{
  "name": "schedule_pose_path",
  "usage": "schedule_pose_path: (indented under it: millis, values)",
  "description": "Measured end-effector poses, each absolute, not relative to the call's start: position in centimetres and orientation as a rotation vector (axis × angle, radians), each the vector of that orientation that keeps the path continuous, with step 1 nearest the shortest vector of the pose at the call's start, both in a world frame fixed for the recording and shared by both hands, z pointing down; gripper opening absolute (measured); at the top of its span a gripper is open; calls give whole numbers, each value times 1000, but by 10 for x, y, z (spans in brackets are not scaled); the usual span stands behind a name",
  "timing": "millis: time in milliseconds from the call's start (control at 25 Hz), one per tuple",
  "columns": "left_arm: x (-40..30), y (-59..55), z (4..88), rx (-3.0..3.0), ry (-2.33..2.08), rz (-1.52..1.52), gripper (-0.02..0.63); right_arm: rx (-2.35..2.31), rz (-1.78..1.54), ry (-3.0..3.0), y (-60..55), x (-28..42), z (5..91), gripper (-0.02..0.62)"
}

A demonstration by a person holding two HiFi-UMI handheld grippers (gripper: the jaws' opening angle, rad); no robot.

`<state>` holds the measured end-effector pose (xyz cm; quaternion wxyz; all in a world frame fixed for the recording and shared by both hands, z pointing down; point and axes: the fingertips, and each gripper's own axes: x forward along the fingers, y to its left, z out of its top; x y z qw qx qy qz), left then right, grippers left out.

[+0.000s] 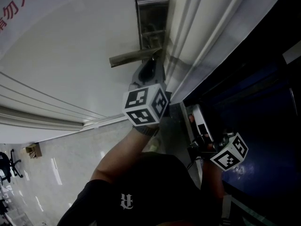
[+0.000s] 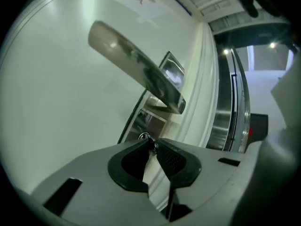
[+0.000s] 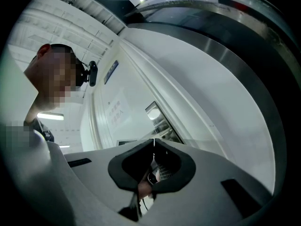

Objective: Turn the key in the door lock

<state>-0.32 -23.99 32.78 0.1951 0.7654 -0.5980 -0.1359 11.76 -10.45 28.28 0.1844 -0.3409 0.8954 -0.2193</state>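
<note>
White door [image 1: 70,46] panelling is filling most of the head view, with pale glossy floor [image 1: 56,173] showing below and a dark blue surface [image 1: 263,102] running along the right. A brushed-metal lock plate [image 1: 152,18] is sitting near the door's edge, its lever handle [image 1: 134,57] pointing left across the panel. The left gripper [image 2: 153,145] is reaching up just beneath that handle, its dark ribbed pads [image 2: 171,159] closing down tight on the small metal key [image 2: 145,136] standing in the lock below the lever (only the key's shiny head is peeking out above the pad tips). Its marker cube [image 1: 146,104] is facing the camera above the person's forearm [image 1: 122,154]. The right gripper [image 3: 153,147] is hanging low and well apart from the lock, beside the dark blue surface, its jaws pressing tip to tip with nothing clamped between them; its own marker cube [image 1: 229,152] is tilting toward the lower right. Red lettering [image 1: 19,4] is showing at the door's upper-left corner.
</note>
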Motion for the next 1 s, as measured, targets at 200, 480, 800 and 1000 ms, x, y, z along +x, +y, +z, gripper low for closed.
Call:
schedule_pose_path:
  millis: [200,480,800,1000]
  values:
    - [-1,-239,327,2267,-1847,-167,35,-951,-621,2518,-104,117,283,15]
    - [2,-238,324,2381,-2055,124,35,-934,-630,2499,-104,120,281,17]
    - [5,-238,324,2489,-2204,470,35,-918,-637,2473,-105,125,280,15]
    - [9,-237,327,2597,-2253,879,34,-909,-636,2457,-107,128,280,16]
